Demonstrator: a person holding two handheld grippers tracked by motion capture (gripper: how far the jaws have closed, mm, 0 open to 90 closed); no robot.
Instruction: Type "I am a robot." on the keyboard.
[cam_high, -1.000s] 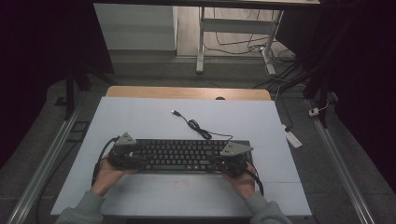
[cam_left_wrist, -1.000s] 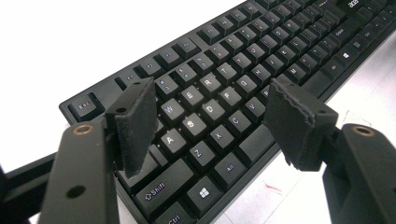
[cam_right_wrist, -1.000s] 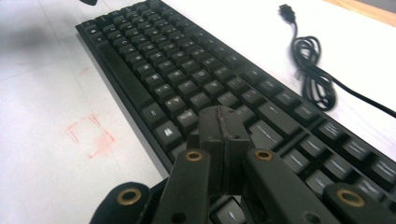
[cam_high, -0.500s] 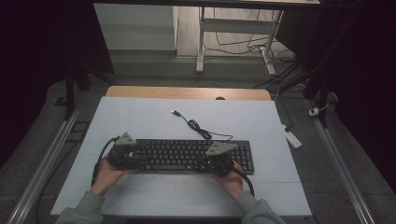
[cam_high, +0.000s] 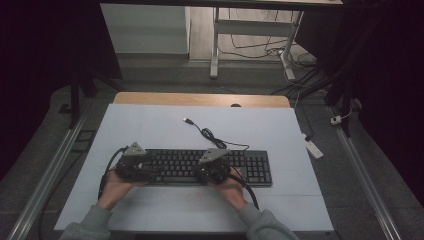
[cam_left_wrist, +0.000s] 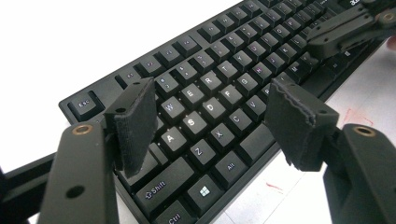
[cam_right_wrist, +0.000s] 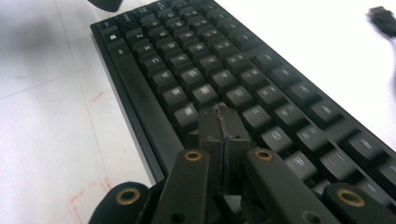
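Observation:
A black keyboard (cam_high: 200, 166) lies across the near half of the white table, its cable (cam_high: 210, 135) trailing toward the far side. My left gripper (cam_high: 145, 171) hovers over the keyboard's left end; in the left gripper view (cam_left_wrist: 210, 116) its jaws stand wide apart above the letter keys (cam_left_wrist: 194, 125) with nothing between them. My right gripper (cam_high: 206, 172) is over the keyboard's middle. In the right gripper view (cam_right_wrist: 222, 114) its pads are pressed together, empty, tips low over the keys (cam_right_wrist: 205, 93). The right gripper also shows in the left gripper view (cam_left_wrist: 345, 32).
The USB plug (cam_high: 187, 120) lies loose on the table beyond the keyboard. A wooden strip (cam_high: 200, 99) edges the far side. A white power strip (cam_high: 313, 148) lies off the right edge. Metal rails (cam_high: 55, 165) run along both sides.
My right gripper has slid left along the keyboard, from its right end to about its middle. The left gripper and the keyboard have stayed put.

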